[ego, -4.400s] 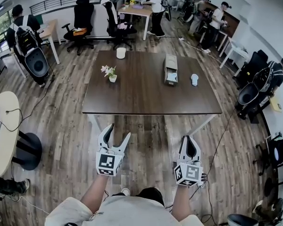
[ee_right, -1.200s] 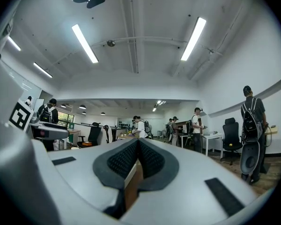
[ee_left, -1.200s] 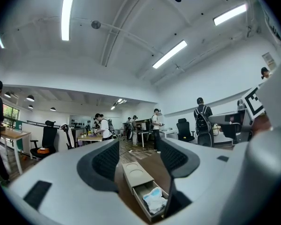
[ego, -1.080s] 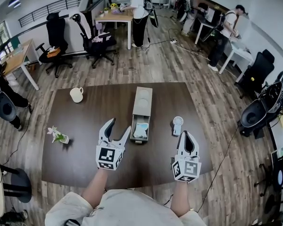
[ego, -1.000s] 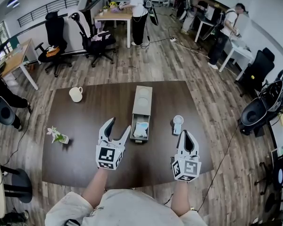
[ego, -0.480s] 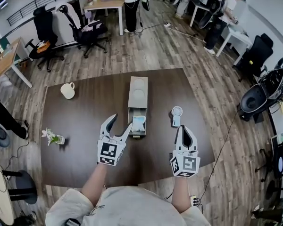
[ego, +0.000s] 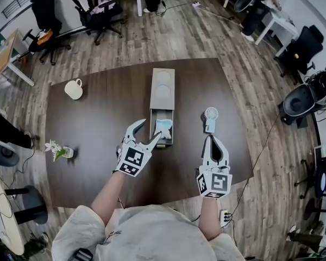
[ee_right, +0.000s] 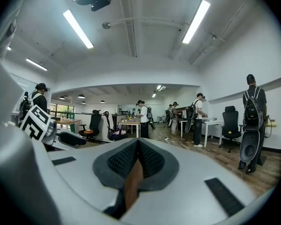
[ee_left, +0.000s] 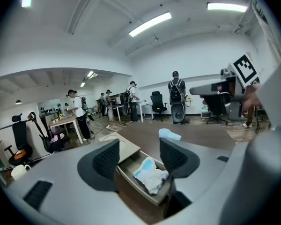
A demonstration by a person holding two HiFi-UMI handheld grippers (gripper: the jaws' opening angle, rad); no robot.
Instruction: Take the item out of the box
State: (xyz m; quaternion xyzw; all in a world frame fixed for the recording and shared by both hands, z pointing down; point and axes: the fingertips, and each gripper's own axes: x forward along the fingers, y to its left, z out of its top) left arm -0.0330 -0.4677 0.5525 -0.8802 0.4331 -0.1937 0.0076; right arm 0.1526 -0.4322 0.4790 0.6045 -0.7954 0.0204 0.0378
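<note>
Jaws of left gripper (ego: 148,130) stand apart; those of right gripper (ego: 212,141) meet, empty. Table (ego: 98,129) bears grey box (ego: 163,88), slid open; inside lies crumpled blue-white item (ego: 163,127), likely soft, light: pinch its raised fold.

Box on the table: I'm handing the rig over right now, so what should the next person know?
Left gripper: open, jaws apart at the open drawer of the box, nothing gripped.
Right gripper: shut, empty, over the table near the handheld fan.
The crumpled white-and-blue item lies in the drawer.
Done: drawer stands open.
Left: close on the item and lift it out.
</note>
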